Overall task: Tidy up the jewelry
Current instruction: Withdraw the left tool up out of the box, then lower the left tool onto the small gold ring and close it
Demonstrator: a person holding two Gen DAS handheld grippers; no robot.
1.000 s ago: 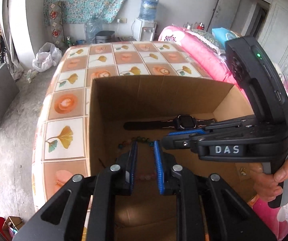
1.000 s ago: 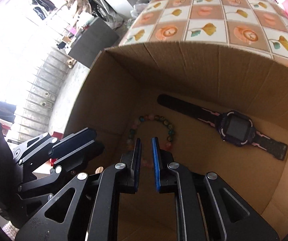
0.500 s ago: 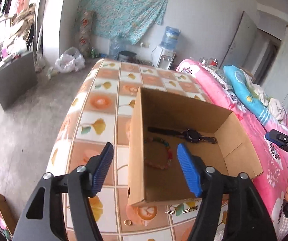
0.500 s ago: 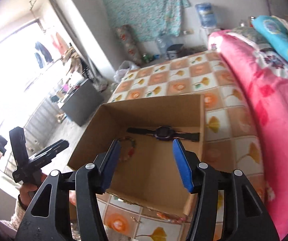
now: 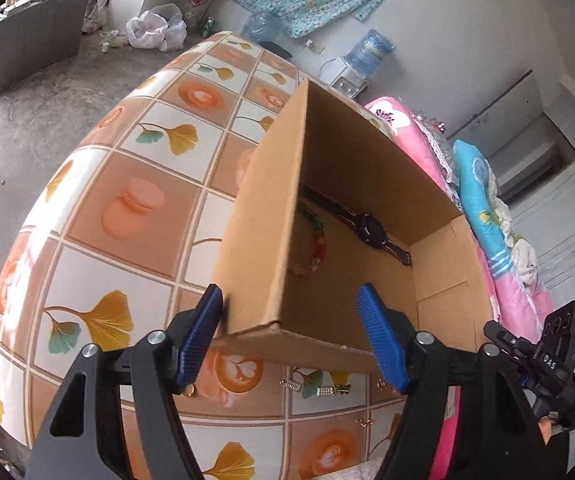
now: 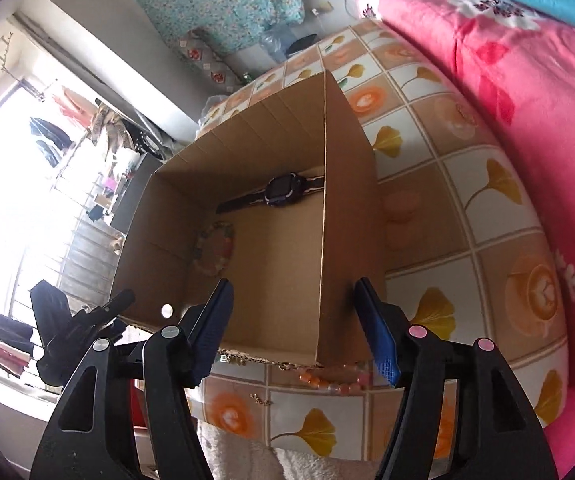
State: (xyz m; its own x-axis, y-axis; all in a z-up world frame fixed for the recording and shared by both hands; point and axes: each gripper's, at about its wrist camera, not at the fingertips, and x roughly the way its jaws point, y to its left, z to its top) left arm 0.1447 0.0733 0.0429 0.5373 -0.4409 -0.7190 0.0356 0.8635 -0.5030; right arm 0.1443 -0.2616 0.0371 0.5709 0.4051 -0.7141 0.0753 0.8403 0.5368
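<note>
Both claws, left claw (image 5: 291, 340) and right claw (image 6: 293, 330), are hanging empty, right's jaws widening, watch (image 6: 283, 192) and bead bracelet (image 6: 215, 248) sitting mid-frame in the box (image 6: 283, 280), so I'd be reaching slow for the orange bracelet (image 6: 335, 384) lying low-centre on the bench (image 6: 487, 260).

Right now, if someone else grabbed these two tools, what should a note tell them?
Left tool: open, empty, at the cardboard box's near corner.
Right tool: jaws opening, nothing held, straddling the box's other near corner.
Done: watch and colourful bead bracelet lie inside the box.
Left: orange bead bracelet, thin chain and small clasps lie on the tablecloth in front of the box.
</note>
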